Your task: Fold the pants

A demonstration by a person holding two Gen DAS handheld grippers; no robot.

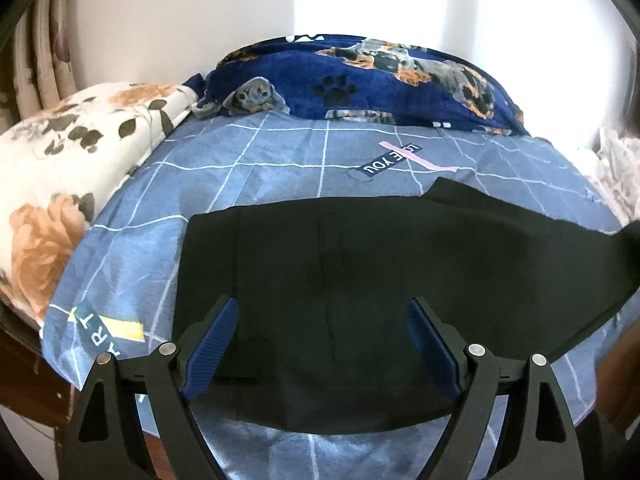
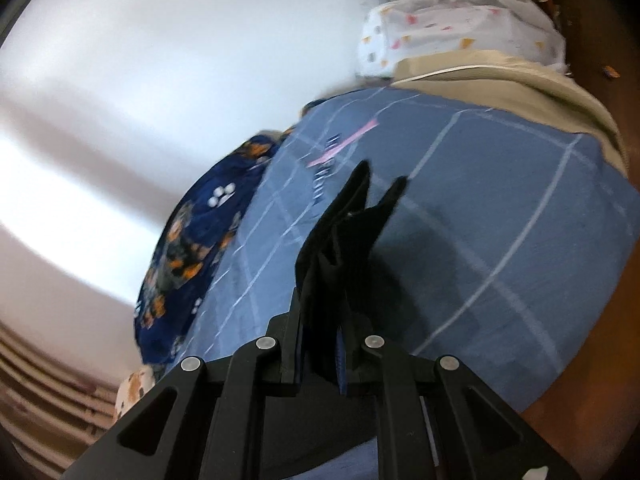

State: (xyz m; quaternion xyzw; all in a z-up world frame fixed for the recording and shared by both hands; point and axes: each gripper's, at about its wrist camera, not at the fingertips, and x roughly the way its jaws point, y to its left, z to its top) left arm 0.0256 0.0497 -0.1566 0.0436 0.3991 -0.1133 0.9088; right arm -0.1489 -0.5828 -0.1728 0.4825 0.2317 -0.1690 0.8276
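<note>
The black pants [image 1: 360,272] lie spread flat on the bed [image 1: 280,152], across its blue sheet with the white grid lines, with the near edge toward the foot of the bed and one end rising off the sheet at the right of the left wrist view. That raised end is the bunch of black cloth seen in the right wrist view, where the right tongs [image 2: 324,344] are clamped together on several gathered layers of the pants [image 2: 344,240], which stick up from between the pads above the sheet. The left tongs [image 1: 322,332] stand wide apart over the near part of the pants, blue pads on either side with only flat cloth showing between them, gripping nothing. From here the fold could go wrong in a few ways, as a judgement: the right grip holds a crumpled wad and not a clean edge, so some layers may slip out as the end is carried over, and the fold would land crooked or bunched; with the left tongs not pinning the cloth, the whole garment may drag along the sheet instead of creasing. The right view is blurred, so how deep the cloth sits in the pads cannot be told. Beyond the pants, the sheet carries a dark label reading "LOVE YOU" [image 1: 394,159] beside a pink strip, and letters "ART" [image 1: 98,330] near a yellow patch at the near left corner. Farther off lie a navy blanket with dogs and paw prints [image 1: 380,80] and a floral quilt [image 1: 60,168].
</note>
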